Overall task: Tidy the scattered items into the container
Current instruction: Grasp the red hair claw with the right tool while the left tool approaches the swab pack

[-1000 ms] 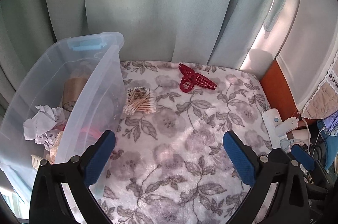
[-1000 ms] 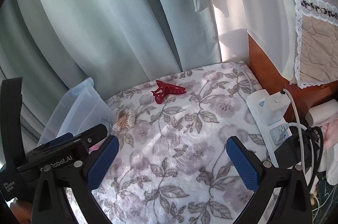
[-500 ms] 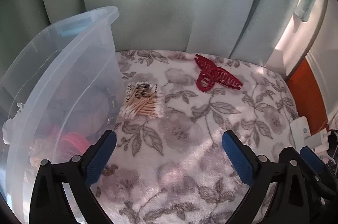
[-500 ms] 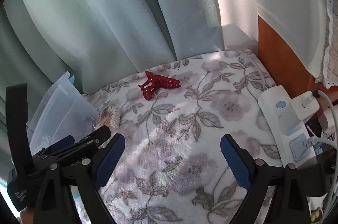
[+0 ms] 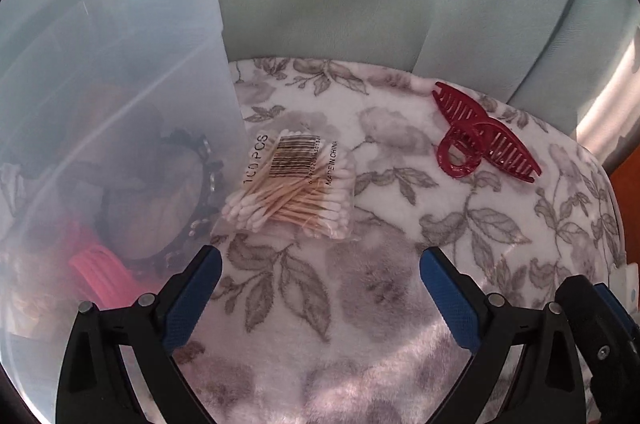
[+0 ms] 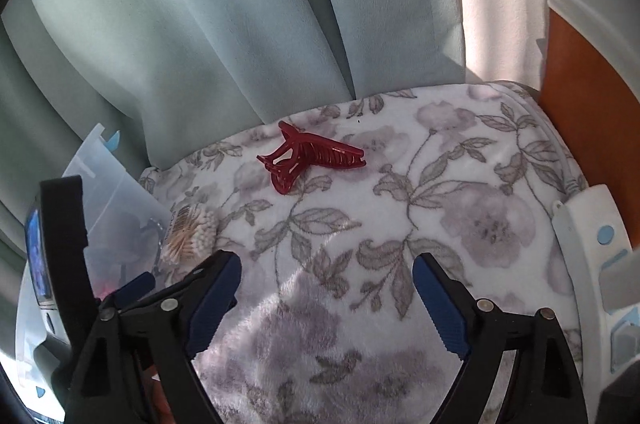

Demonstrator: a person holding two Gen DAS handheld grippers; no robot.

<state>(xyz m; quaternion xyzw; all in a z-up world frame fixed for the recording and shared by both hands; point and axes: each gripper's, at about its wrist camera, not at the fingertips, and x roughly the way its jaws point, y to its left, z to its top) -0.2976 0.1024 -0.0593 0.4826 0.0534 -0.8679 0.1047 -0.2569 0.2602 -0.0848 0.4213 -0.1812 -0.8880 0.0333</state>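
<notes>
A clear plastic container (image 5: 120, 72) stands at the left, holding several items seen through its wall. A bag of cotton swabs (image 5: 292, 188) lies on the floral blanket (image 5: 380, 244) right beside the container. A dark red hair claw clip (image 5: 480, 144) lies farther right, near the curtain. My left gripper (image 5: 320, 284) is open and empty, just short of the swab bag. My right gripper (image 6: 326, 284) is open and empty, with the clip (image 6: 308, 154) ahead of it and the swab bag (image 6: 192, 232) and the container (image 6: 116, 200) to its left.
A green curtain (image 6: 200, 24) hangs behind the blanket. A white power strip (image 6: 596, 256) lies at the right edge beside an orange wooden panel (image 6: 580, 72). The left gripper's body (image 6: 64, 244) shows at the left of the right wrist view.
Both grippers have moved forward and lower toward the blanket. The swab bag and the clip appear larger and closer. Both jaws stay open.
</notes>
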